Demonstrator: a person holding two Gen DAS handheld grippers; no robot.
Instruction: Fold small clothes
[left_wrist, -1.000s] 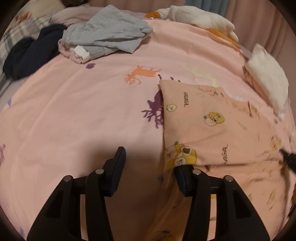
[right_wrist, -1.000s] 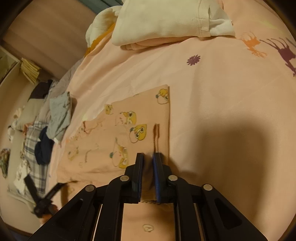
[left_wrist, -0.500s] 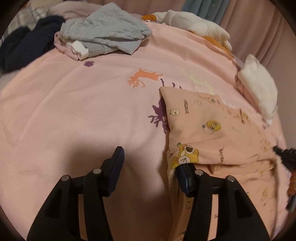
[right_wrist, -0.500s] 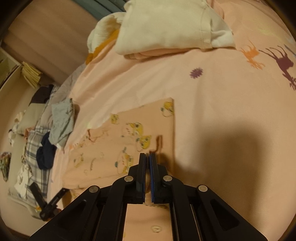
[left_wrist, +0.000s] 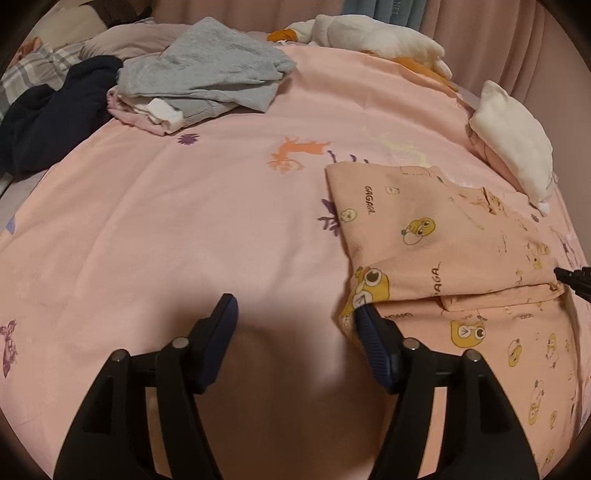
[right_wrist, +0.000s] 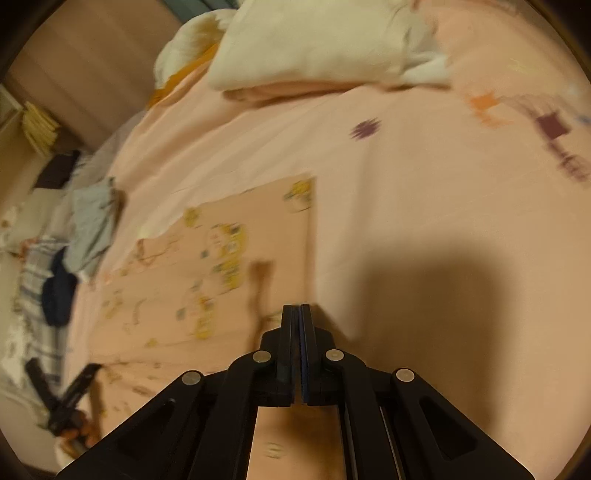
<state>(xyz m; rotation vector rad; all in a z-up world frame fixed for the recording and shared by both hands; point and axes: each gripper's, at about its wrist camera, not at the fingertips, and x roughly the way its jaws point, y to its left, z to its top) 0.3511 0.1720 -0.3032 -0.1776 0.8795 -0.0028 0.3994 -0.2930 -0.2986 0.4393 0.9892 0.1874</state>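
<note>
A peach garment (left_wrist: 424, 240) printed with yellow ducks lies on the pink bedsheet (left_wrist: 184, 229), its upper part folded over the lower. My left gripper (left_wrist: 293, 304) hovers just left of it. Its jaws are opening with only sheet between them, and the right fingertip (left_wrist: 364, 314) touches the garment's folded corner. In the blurred right wrist view, my right gripper (right_wrist: 300, 308) is shut on the garment's (right_wrist: 229, 258) right edge. Its black tip (left_wrist: 570, 278) shows at the fold's far end. The left gripper (right_wrist: 62, 395) appears small at lower left.
Grey clothes (left_wrist: 207, 77) and a dark garment (left_wrist: 48, 118) are piled at the back left. A white plush toy (left_wrist: 373, 38) and folded white cloth (left_wrist: 513, 140) lie at the back right. A pink curtain hangs behind. Open sheet spreads left of the garment.
The left jaws have spread wider and the left gripper has shifted slightly beside the garment's corner. The right jaws have gone from a narrow gap to fully shut on the garment's edge.
</note>
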